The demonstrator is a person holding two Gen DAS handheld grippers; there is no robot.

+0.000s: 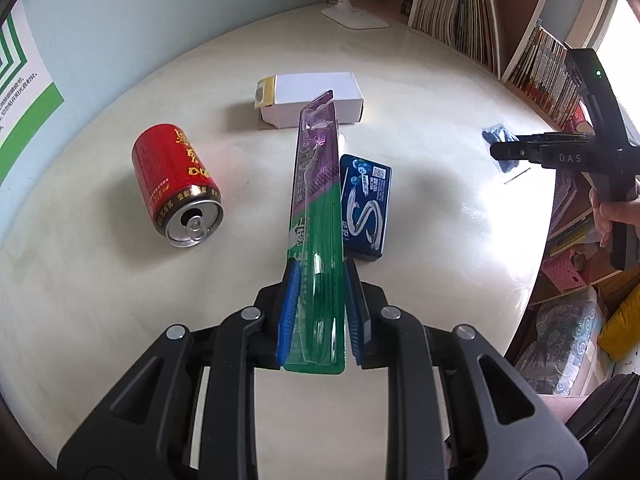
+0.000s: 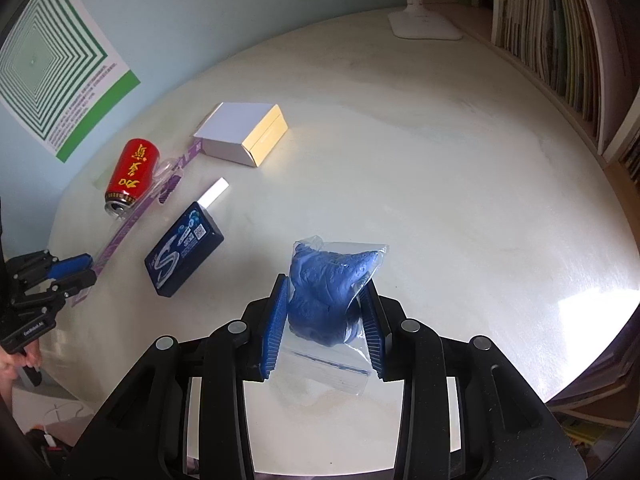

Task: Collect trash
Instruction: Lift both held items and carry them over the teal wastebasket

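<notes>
Across the pale, glossy table (image 2: 440, 168) daylight is glaring off the near right edge, and a light blue wall is rising behind it with a green-and-white poster (image 2: 52, 68) hanging at the left. Shelves of books (image 1: 460, 16) are lining the far right side, and the white base of a desk lamp (image 2: 424, 26) is standing at the back of the table.

Lying on their sides near the left are a red can (image 1: 176, 184), a dark blue gum pack (image 1: 366, 208) and, further back, a white box with a yellow flap (image 2: 244, 136). The left gripper (image 1: 316, 312) is clamping the green end of a toothbrush package (image 1: 318, 216), which is sticking out forward over the gum pack. The right gripper (image 2: 324, 320) is pinching a clear plastic bag with a blue lump inside (image 2: 328, 280), with the bag's flat clear end hanging toward the camera between the jaws
</notes>
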